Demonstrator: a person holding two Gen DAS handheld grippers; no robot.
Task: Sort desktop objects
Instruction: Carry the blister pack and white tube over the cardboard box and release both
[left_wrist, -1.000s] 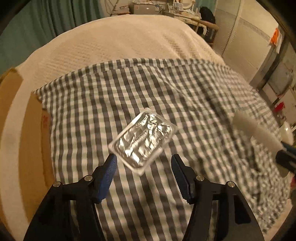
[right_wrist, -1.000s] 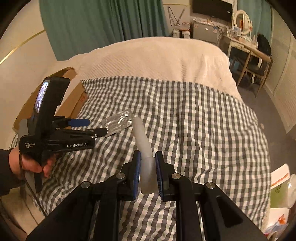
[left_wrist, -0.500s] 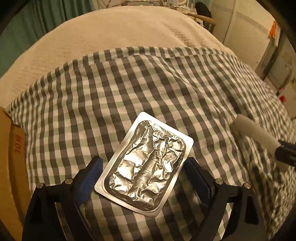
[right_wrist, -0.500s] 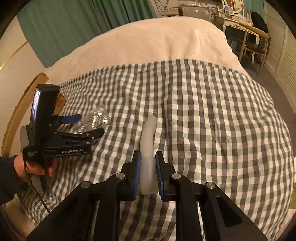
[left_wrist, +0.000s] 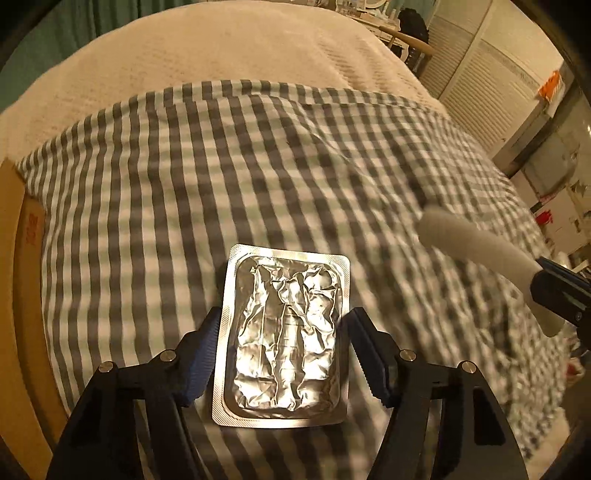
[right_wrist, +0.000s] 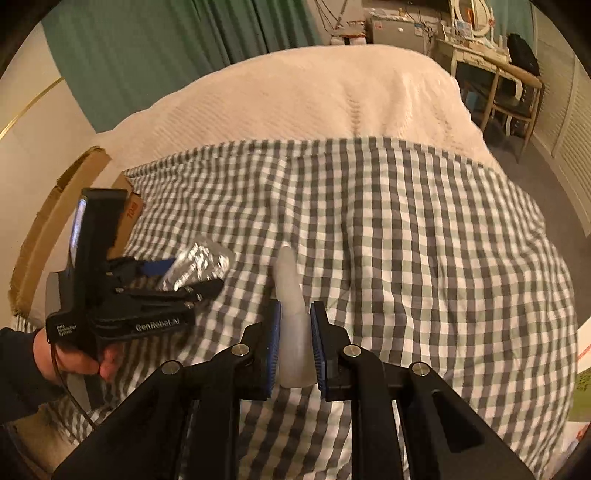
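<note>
A crumpled silver foil blister pack sits lengthwise between the fingers of my left gripper, over the grey checked cloth. The jaws are closing and both blue pads meet the pack's long edges. In the right wrist view the pack is tilted up in the left gripper, which a hand holds. My right gripper is shut on a white translucent stick that points forward, its tip close to the cloth. The same stick shows at the right of the left wrist view.
The checked cloth lies over a cream textured bedspread. A brown cardboard box stands at the left edge of the bed. Green curtains, a desk with a chair and louvred doors are beyond the bed.
The left gripper came down around the foil pack, opened wide, then narrowed onto its edges; the pack turned lengthwise. The right gripper, still holding the stick, moved lower toward the cloth.
</note>
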